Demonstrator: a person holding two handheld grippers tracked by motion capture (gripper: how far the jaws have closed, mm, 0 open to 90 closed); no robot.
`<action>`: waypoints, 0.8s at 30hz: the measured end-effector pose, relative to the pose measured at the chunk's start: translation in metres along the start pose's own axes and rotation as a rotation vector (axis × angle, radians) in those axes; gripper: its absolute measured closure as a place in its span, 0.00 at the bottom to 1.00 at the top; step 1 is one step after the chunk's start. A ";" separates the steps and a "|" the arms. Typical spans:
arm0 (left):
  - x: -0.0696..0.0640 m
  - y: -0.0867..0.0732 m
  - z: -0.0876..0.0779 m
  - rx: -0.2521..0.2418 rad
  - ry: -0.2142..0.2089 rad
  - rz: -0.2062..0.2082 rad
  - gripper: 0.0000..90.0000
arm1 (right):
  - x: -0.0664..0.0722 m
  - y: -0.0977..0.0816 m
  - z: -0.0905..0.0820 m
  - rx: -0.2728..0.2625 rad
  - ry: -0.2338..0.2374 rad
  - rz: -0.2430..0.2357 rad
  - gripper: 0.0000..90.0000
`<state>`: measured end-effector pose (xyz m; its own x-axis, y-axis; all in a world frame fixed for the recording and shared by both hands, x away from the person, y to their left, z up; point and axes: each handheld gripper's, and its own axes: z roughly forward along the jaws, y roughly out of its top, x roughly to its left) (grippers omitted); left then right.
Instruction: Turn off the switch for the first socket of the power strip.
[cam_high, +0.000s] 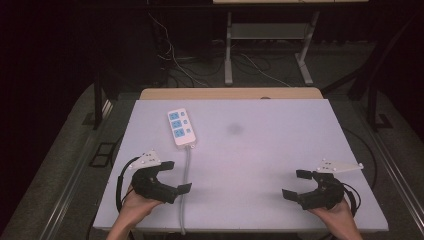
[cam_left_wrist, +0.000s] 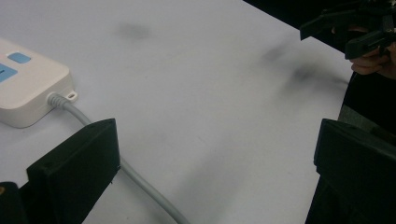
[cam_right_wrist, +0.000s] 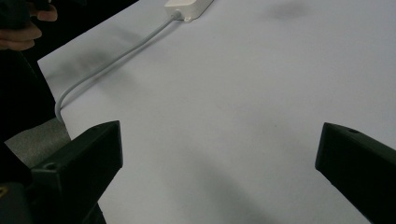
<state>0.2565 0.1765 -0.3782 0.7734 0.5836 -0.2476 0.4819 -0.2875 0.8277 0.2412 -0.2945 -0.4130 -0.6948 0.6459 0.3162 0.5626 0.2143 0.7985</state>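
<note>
Both grippers, left gripper (cam_high: 174, 176) and right gripper (cam_high: 295, 183), hover with fingers spread wide, power strip (cam_high: 181, 127) untouched on the table (cam_high: 260, 150).

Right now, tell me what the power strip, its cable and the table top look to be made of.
Power strip: looks like hard white plastic, smooth moulded shell with rounded corners; blue socket faces.
Cable: light grey, matte, likely a rubbery or PVC sheath; it bends softly over the table edge.
Table top: a white, matte flat sheet, faintly smudged; laminate, board or paper, I can't tell which.
</note>
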 end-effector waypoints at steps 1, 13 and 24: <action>0.000 0.001 0.000 0.002 0.002 -0.002 0.00 | 0.000 0.000 0.000 0.000 0.000 0.001 0.00; 0.010 0.024 0.000 0.024 0.010 0.017 0.00 | 0.000 0.000 0.000 0.002 0.000 0.003 0.00; 0.022 0.037 -0.002 0.054 0.025 0.019 0.00 | 0.000 0.000 0.000 0.006 0.003 0.002 0.01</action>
<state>0.2906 0.1798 -0.3519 0.7728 0.5958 -0.2186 0.4888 -0.3390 0.8039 0.2412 -0.2946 -0.4136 -0.6948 0.6443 0.3195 0.5666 0.2169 0.7949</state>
